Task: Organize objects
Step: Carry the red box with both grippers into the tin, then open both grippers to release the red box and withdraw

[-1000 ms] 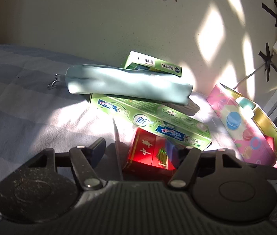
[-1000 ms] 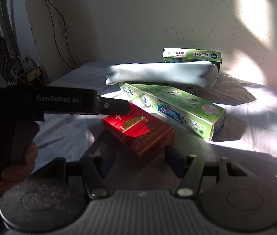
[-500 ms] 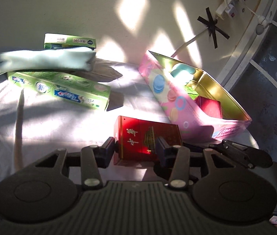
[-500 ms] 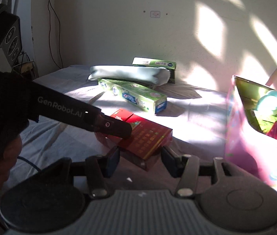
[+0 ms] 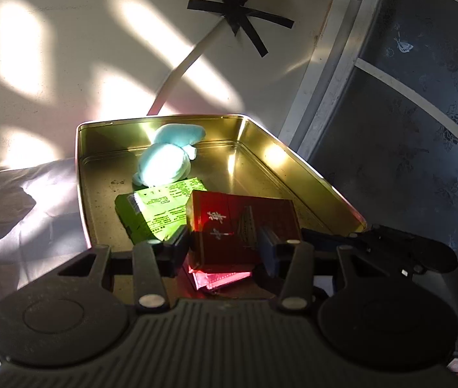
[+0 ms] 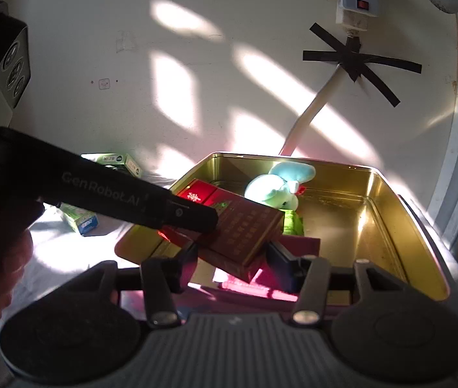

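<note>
Red box (image 5: 241,226) held over a gold tin (image 5: 293,158), clamped between both the left gripper (image 5: 224,247) and right gripper (image 6: 232,258).

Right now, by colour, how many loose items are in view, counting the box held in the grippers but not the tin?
Red: 2, the held red box and a red item under it in the tin
Green: 3, a green packet in the tin, a far toothpaste box and a near toothpaste box outside it
Light blue: 1, a plush toy
Total: 6
</note>
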### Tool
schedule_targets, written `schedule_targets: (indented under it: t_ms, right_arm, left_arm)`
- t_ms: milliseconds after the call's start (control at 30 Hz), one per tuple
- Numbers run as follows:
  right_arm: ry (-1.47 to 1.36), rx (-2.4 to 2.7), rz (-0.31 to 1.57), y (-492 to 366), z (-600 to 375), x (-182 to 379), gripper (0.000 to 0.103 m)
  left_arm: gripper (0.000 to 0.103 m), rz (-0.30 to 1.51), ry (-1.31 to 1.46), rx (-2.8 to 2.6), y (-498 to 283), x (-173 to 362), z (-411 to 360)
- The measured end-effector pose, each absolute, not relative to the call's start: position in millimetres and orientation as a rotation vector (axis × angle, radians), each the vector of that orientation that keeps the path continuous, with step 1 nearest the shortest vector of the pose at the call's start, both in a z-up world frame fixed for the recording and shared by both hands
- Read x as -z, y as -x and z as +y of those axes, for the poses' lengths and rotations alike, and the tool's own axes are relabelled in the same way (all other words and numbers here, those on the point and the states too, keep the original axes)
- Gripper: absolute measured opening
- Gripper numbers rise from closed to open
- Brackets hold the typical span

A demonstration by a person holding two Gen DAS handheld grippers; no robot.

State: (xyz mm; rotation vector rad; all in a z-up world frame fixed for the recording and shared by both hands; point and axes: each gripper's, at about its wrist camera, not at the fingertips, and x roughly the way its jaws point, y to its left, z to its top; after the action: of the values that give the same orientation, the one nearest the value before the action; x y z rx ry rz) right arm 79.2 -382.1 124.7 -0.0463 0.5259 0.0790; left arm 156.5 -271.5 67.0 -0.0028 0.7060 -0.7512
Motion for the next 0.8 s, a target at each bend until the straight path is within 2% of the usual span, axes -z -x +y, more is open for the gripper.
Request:
schedule_targets:
  t_ms: [267, 400, 533, 800]
  right_arm:
    - [-0.054, 0.05, 0.549, -98.5, -454.6, -111.6, 0.049]
    - [-0.086, 0.081, 0.561, -107.1, -467.8, -102.7, 0.055]
    - [-0.097, 0.088, 0.557, -106.7, -467.2, -98.9, 0.058]
    - [-0.135, 0.088, 0.486, -71.8, -458.0, -113.2, 0.06]
  left_arm:
    - [0.05, 0.704, -0.088, 0.827, -178.7, -55.4, -357.8]
    - [0.055, 0.712, -0.092, 0.833, -187.5, -45.8, -376.6]
    - [0.06, 0.705, -0.126, 0.81, -185.8, -44.0, -379.8]
    - [0.06, 0.663, -0.119, 0.778, -157.1, -59.8, -338.8]
